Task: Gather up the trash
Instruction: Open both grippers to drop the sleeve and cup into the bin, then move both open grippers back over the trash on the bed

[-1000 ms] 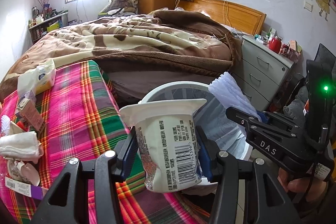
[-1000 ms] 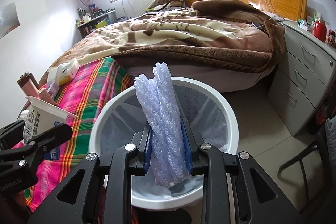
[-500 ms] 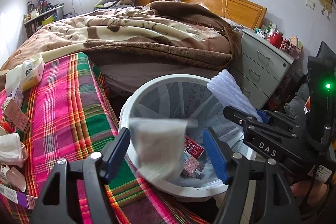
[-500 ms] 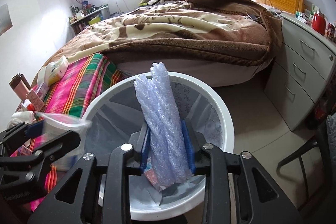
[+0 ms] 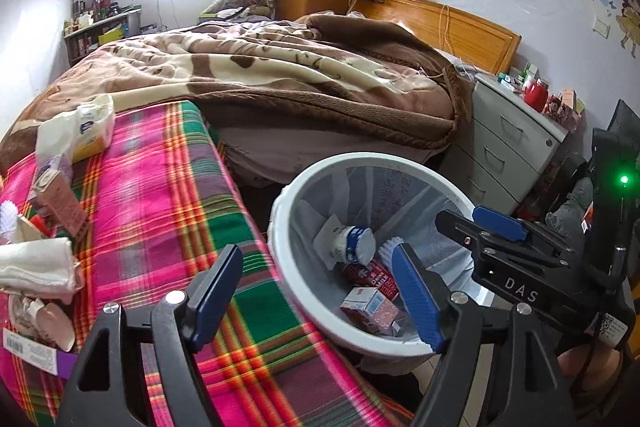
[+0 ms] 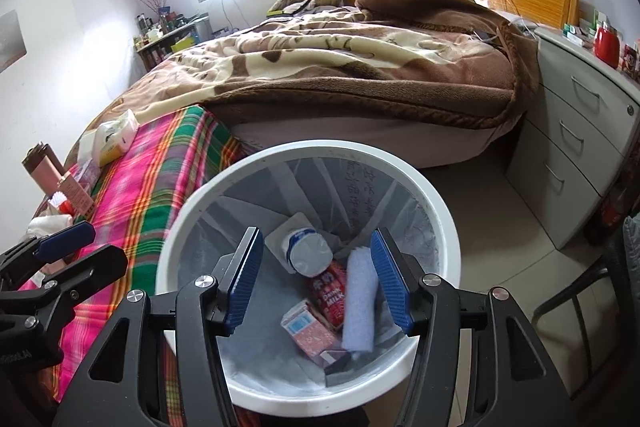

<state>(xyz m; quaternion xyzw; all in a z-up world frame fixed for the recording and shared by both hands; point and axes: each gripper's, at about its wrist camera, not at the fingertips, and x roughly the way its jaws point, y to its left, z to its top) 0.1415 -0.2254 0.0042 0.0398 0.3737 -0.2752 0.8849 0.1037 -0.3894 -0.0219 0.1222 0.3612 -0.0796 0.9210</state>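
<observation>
Behind your two grippers spreads a bedroom: a bed (image 6: pixel 360 67) under a brown blanket, a grey drawer unit (image 6: pixel 580 131) to the right, and a plaid-covered table (image 5: pixel 160 211) on the left with tissues (image 5: pixel 90 127) and scraps. Just beside the table's edge stands the white bin (image 6: pixel 444 227), lined with a clear bag. Your left gripper (image 5: pixel 320 291) hovers over the seam between table and bin, its jaws having just been opening, with nothing between them. Your right gripper (image 6: pixel 316 275) hangs over the bin mouth; its jaws have likewise just been opening and grip nothing. Down in the bin lies the white cup (image 6: pixel 306 253), tipped on its side with its base facing up toward you and its long axis slanting away to the upper left. Beside it the roll of bubble wrap (image 6: pixel 360 303) lies lengthwise, pointing away from you, next to a red milk carton (image 6: pixel 330 293) and a pink carton (image 6: pixel 308 331).
</observation>
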